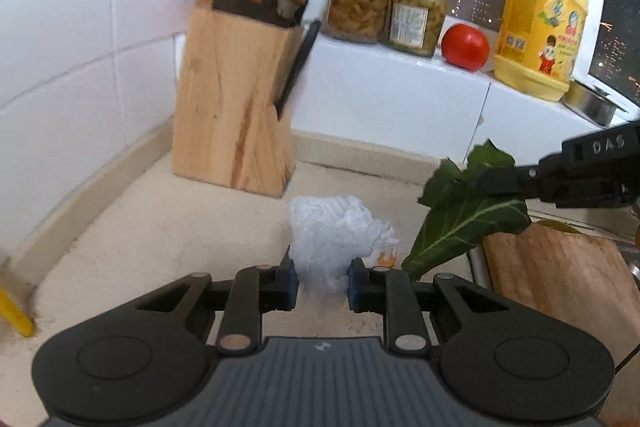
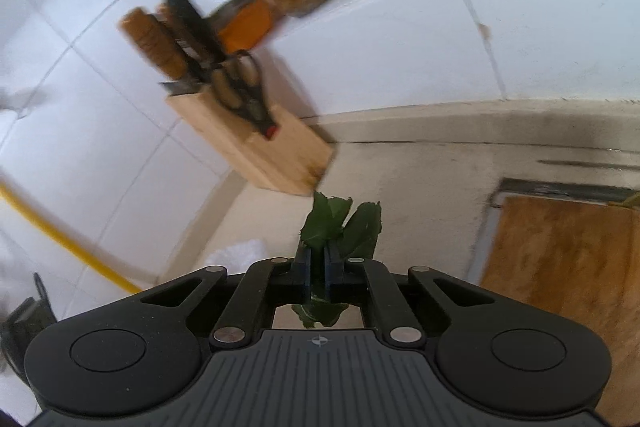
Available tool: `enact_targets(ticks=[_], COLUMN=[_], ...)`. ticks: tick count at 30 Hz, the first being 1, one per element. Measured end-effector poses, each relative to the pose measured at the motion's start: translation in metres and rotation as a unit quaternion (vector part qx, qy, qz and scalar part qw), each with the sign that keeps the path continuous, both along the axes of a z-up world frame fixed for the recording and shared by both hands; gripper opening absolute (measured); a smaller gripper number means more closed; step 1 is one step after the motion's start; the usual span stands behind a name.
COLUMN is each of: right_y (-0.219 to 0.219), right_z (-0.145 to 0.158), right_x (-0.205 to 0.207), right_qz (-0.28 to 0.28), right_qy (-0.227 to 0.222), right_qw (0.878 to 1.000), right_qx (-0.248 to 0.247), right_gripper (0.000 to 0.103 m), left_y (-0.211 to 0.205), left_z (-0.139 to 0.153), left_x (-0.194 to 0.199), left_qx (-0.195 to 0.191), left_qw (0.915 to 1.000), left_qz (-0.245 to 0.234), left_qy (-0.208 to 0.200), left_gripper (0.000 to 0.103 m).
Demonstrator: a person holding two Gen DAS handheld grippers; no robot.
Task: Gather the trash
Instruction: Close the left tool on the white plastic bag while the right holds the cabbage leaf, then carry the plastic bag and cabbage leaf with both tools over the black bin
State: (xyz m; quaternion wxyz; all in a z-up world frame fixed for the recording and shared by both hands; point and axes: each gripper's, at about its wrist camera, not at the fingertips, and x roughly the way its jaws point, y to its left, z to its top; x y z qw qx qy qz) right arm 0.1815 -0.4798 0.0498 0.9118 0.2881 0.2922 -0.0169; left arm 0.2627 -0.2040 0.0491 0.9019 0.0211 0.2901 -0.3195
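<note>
A crumpled white tissue [image 1: 334, 233] stands up from between the blue pads of my left gripper [image 1: 322, 281], which is shut on it just above the beige counter. A small orange scrap [image 1: 386, 259] lies right behind the tissue. At the right of the left wrist view, my right gripper [image 1: 494, 185] holds a dark green leaf [image 1: 466, 211] in the air. The right wrist view shows that same leaf [image 2: 340, 227] pinched between the narrow pads of the right gripper [image 2: 317, 269], with its stem end hanging behind the fingers.
A wooden knife block [image 1: 236, 103] with knives stands in the counter's back corner. Two glass jars [image 1: 384, 7], a tomato [image 1: 465, 47] and a yellow detergent jug [image 1: 540, 23] sit on the white ledge. A wooden cutting board [image 1: 560, 275] lies at the right, near a metal sink.
</note>
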Motion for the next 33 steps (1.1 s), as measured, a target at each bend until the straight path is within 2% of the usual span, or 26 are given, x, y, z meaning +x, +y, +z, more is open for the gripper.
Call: enact_targets(ticks=[7, 14, 20, 25, 33], right_y=[0.061, 0.143, 0.233, 0.297, 0.376], right_z=[0.025, 0.022, 0.005, -0.014, -0.044], right_x=[-0.004, 0.010, 0.020, 0.023, 0.023], right_qz=[0.065, 0.160, 0.263, 0.327, 0.393], right_qy=[-0.029, -0.026, -0.008, 0.012, 0.048], right_qw=[0.997, 0.987, 0.965, 0.945, 0.918], right_qx=[-0.017, -0.015, -0.002, 0.005, 0.001], right_gripper=[0.008, 0.008, 0.008, 0.008, 0.008], left_y=[0.052, 0.133, 0.203, 0.252, 0.297], left_z=[0.015, 0.017, 0.008, -0.004, -0.027], left_x=[-0.031, -0.074, -0.115, -0.147, -0.177], left_qx=[0.002, 0.019, 0.039, 0.053, 0.063], left_qw=[0.9986, 0.9899, 0.9744, 0.9592, 0.9430], left_qz=[0.049, 0.139, 0.221, 0.278, 0.325], left_qy=[-0.020, -0.022, -0.010, 0.005, 0.035], left_gripper=[0.018, 0.018, 0.018, 0.018, 0.018])
